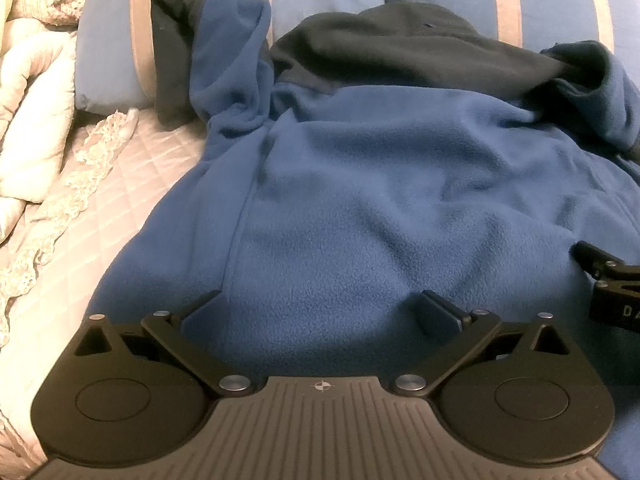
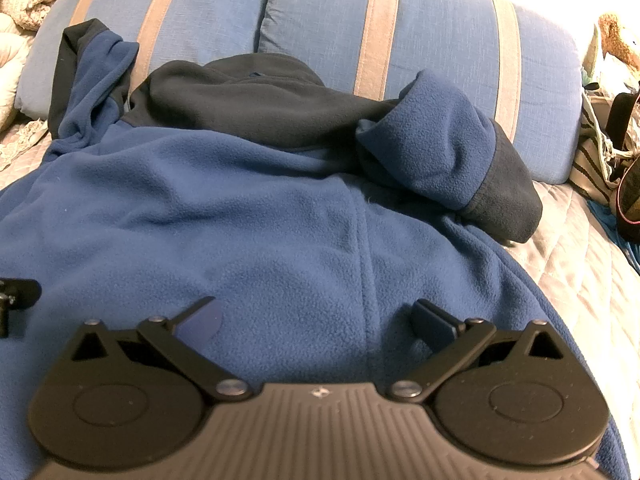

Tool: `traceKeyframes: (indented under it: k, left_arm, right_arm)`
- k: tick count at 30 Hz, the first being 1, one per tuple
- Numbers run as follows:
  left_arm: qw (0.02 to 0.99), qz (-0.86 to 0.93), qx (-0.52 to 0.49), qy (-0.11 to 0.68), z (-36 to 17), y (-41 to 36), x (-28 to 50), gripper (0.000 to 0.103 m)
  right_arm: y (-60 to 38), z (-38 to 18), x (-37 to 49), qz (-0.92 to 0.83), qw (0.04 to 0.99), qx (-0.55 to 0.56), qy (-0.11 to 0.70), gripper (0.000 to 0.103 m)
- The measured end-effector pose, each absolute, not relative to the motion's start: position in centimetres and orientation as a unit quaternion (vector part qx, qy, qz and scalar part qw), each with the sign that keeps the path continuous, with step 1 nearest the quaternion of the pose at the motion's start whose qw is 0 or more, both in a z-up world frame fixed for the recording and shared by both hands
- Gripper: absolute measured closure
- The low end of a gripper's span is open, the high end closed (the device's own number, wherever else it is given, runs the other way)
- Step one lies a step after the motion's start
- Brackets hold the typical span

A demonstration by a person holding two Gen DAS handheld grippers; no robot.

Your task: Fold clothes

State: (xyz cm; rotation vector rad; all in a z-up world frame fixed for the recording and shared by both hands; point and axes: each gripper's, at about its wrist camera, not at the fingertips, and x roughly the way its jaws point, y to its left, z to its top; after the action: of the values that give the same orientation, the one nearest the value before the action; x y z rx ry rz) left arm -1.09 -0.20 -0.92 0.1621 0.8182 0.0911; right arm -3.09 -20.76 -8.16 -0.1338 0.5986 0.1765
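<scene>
Left wrist view: fleece jacket (image 1: 360, 184) soft, light, floppy. Both grippers (image 1: 320, 312) (image 2: 316, 320) spread apart, empty. Pinch hem corners.

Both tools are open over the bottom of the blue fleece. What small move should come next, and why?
Probably lower both and close on the hem. The left tool and right tool hang open over the near edge of the fleece jacket, gripping nothing. It lies back-up and fairly flat on the quilted bed cover, sleeves bunched near the pillows, so a two-point grip on the hem looks like the start of a fold.
</scene>
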Motion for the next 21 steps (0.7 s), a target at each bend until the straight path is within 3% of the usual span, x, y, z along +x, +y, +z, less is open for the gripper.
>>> traceKeyframes:
  k: [21]
  left_arm:
    - [0.910,0.060,0.085,0.400,-0.81,-0.70,-1.24,0.000]
  right_arm:
    - [-20.76,-8.13,-3.10,0.087,0.950,-0.066,0.294,0.001]
